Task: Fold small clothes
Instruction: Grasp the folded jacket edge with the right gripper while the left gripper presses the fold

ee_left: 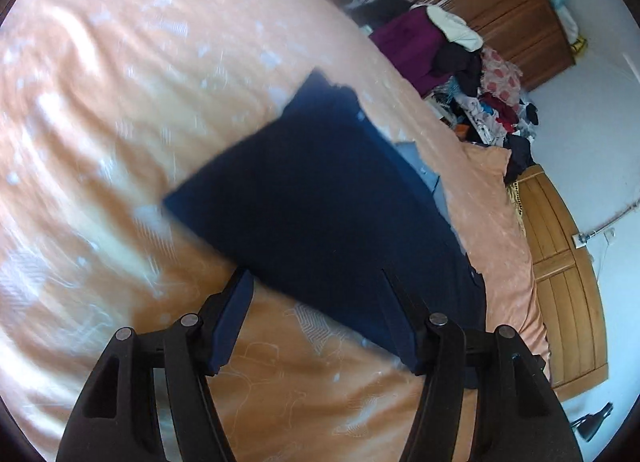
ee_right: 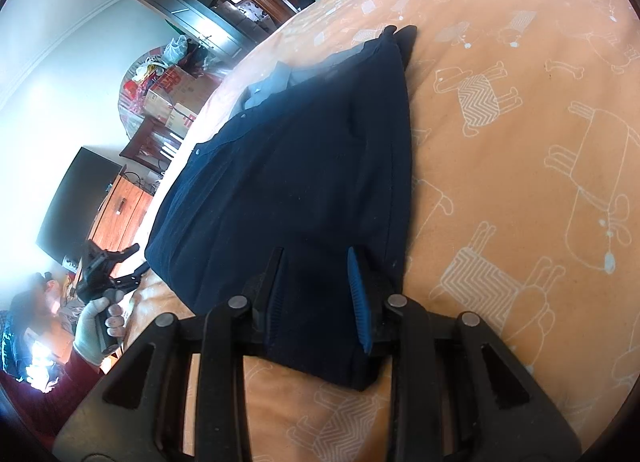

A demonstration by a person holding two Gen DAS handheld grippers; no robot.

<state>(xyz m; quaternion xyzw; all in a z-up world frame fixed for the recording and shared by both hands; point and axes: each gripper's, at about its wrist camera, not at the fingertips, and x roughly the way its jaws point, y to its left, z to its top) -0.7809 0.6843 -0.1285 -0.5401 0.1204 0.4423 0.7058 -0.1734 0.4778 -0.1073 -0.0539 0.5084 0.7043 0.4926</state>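
A dark navy garment (ee_left: 320, 198) lies folded on the orange bedspread (ee_left: 120, 102), with a grey piece (ee_left: 420, 162) showing at its far edge. My left gripper (ee_left: 318, 290) hangs open over the garment's near edge, with nothing between its fingers. In the right wrist view the same garment (ee_right: 300, 166) stretches away from me. My right gripper (ee_right: 316, 266) stands open with its jaws partly closed, astride the near corner of the fabric. A gloved hand (ee_right: 94, 322) holds the left gripper (ee_right: 104, 270) off the bed's left edge.
The bedspread (ee_right: 520, 142) carries a white dog print and has bare room to the right of the garment. A heap of clothes (ee_left: 472, 74) sits at the bed's far end before a wooden wardrobe (ee_left: 500, 2). A dark screen (ee_right: 76, 198) and boxes (ee_right: 172, 98) stand beyond the left edge.
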